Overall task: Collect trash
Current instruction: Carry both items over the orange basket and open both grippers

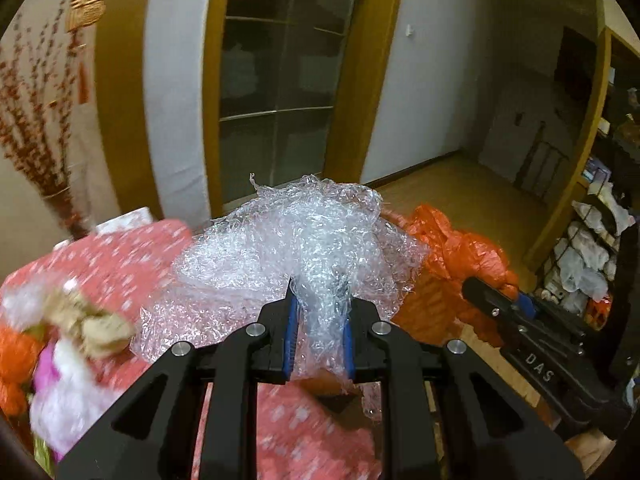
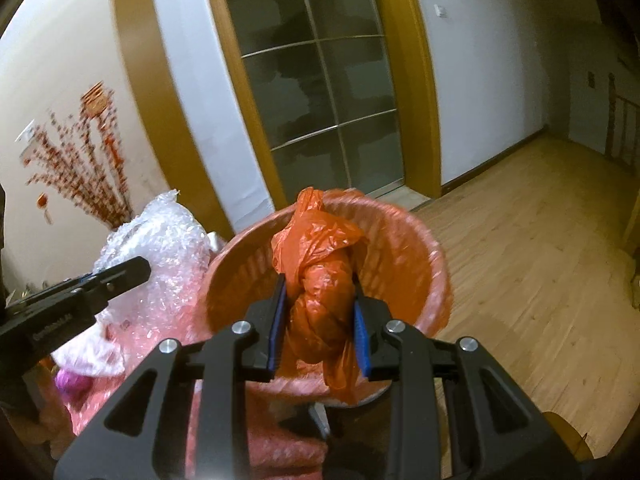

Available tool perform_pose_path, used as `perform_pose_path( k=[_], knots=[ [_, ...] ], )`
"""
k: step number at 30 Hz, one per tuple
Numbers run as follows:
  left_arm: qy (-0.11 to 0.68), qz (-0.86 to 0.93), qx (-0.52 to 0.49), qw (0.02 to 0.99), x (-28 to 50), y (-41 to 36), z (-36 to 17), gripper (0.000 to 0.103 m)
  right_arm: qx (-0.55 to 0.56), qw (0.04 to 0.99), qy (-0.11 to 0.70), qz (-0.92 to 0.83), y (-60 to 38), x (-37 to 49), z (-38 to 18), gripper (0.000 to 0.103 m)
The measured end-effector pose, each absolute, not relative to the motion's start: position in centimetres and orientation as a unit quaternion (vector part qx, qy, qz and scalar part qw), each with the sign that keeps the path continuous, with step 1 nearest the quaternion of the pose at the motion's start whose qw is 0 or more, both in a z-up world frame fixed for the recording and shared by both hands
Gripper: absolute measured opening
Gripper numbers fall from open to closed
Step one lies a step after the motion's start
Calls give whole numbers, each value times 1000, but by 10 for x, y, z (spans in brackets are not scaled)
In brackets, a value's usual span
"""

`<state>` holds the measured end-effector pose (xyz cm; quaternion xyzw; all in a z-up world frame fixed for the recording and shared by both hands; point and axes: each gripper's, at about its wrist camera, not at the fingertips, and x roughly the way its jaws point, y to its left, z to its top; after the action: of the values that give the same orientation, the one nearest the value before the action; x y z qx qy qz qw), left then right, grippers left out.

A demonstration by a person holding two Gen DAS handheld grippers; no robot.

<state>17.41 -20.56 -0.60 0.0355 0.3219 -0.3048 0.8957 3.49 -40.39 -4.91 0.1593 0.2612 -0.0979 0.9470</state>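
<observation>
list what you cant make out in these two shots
- Bottom of the bin, right wrist view: hidden by the orange bag in the right claw.
- Items at lower left, left wrist view: motion blurred.
- What lies under the bubble wrap in the left claw: covered by it.
- Shelf contents, left wrist view: too small, cut by the edge.

Left gripper (image 1: 320, 320) and right gripper (image 2: 320, 316) jaws clamped.
</observation>
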Motion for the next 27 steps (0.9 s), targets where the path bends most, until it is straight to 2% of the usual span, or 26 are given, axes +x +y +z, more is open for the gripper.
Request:
perform_pose_path(
  k=[17, 20, 22, 24, 27],
  knots=[
    [373, -342, 32, 862, 205, -261, -34, 19, 204, 938, 262, -101, -452, 63, -60, 33],
    [383, -338, 31, 859, 209, -262, -37, 31, 213, 936, 264, -95, -455, 66, -64, 37],
    [387, -331, 27, 860, 211, -259, -40, 44, 218, 934, 266, -93, -456, 69, -66, 41],
    [392, -325, 24, 860, 211, -256, -42, 50, 219, 934, 267, -94, -456, 67, -67, 43],
    [394, -317, 23, 862, 210, -248, -43, 53, 215, 935, 265, -101, -455, 64, -65, 49]
  ],
)
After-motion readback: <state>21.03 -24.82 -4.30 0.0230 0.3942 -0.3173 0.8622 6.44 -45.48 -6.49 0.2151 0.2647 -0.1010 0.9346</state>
